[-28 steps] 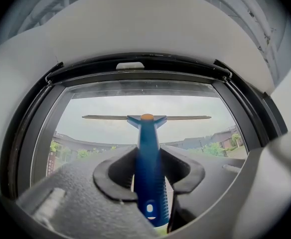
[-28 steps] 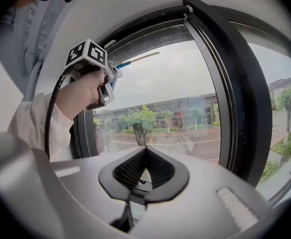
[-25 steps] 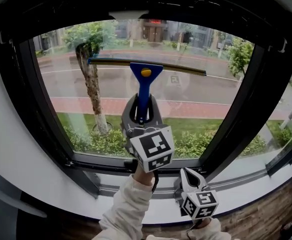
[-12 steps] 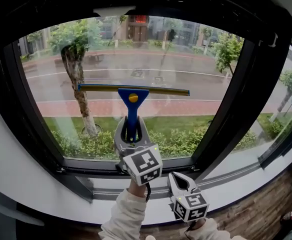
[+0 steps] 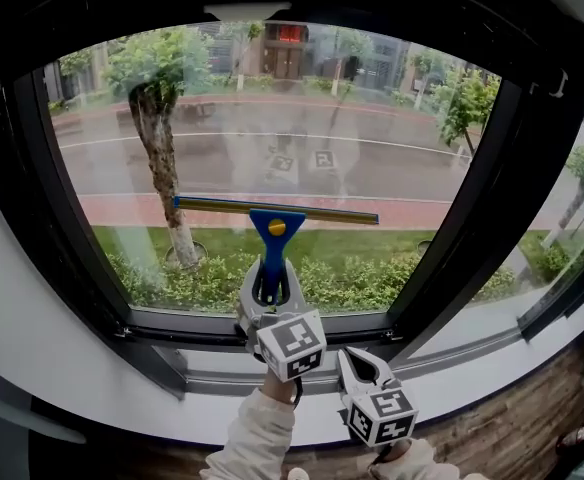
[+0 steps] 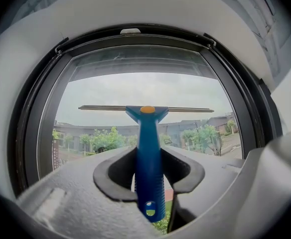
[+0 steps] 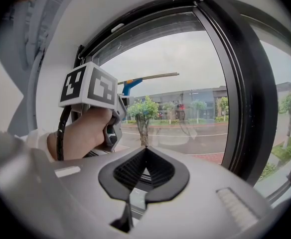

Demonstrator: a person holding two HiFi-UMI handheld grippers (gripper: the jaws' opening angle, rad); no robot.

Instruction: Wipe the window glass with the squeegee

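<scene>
A blue-handled squeegee (image 5: 270,240) with a yellow dot and a long thin blade (image 5: 275,209) lies flat against the window glass (image 5: 302,118), in its lower half. My left gripper (image 5: 269,290) is shut on the squeegee handle (image 6: 149,168), with the blade (image 6: 145,108) level across the pane. My right gripper (image 5: 365,363) hangs low at the sill, to the right of the left one, shut with nothing in it. In the right gripper view the jaws (image 7: 144,156) meet at the tips, and the left gripper's marker cube (image 7: 89,87) and the hand holding it show at the left.
A thick black window frame (image 5: 472,208) surrounds the pane, with a second pane (image 5: 572,208) to the right. A white sill (image 5: 472,368) runs below. A white wall (image 5: 12,298) stands at the left. Wooden floor (image 5: 532,428) shows at the bottom right.
The squeegee has slid down the glass from near the top to the lower half, the left gripper with it. The right gripper has stayed near the sill.
</scene>
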